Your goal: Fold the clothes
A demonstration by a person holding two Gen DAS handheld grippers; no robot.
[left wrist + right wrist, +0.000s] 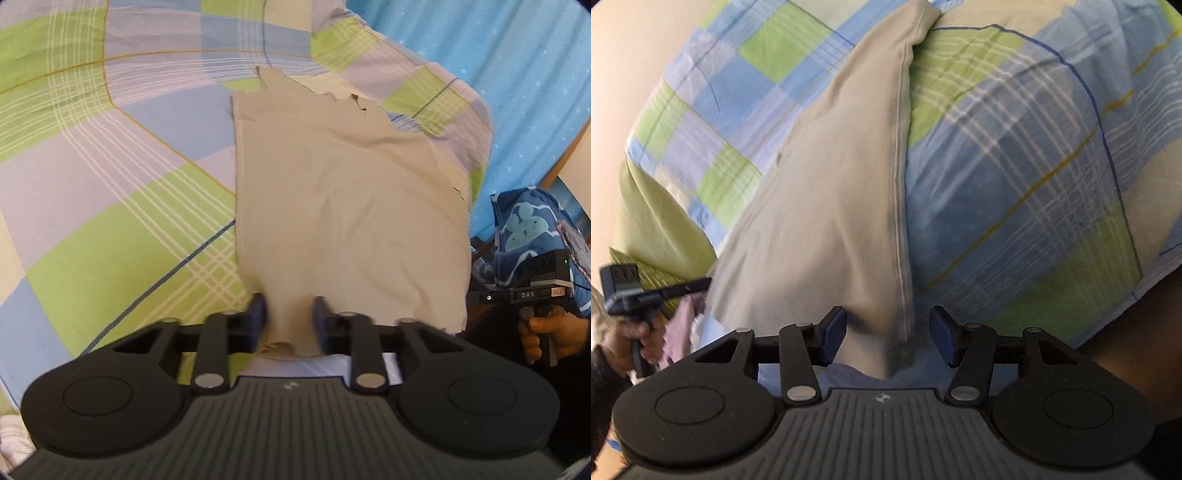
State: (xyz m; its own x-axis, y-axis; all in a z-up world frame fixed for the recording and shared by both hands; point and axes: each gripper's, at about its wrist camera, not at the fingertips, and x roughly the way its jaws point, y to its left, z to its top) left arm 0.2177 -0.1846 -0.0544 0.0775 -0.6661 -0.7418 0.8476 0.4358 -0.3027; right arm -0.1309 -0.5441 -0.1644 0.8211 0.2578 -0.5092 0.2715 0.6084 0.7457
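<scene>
Beige garment spread on a checked bedspread, a gripper at each near corner.

The checked bedspread (110, 177) lies under the beige garment (332, 192), spread mostly flat. At the garment's near edge the left gripper (290, 321) pinches a bunched fold; the right gripper (886, 338) stands parted, a hemmed corner loose between its fingers.

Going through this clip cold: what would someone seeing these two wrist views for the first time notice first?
First, the beige garment spread across the middle of the checked bedsheet in green, blue and lilac. Next, the left gripper at the bottom centre, its blue pads pinching the garment's near edge into a bunch. In the right wrist view the right gripper stands open, with the garment's hemmed edge lying between its pads.
</scene>
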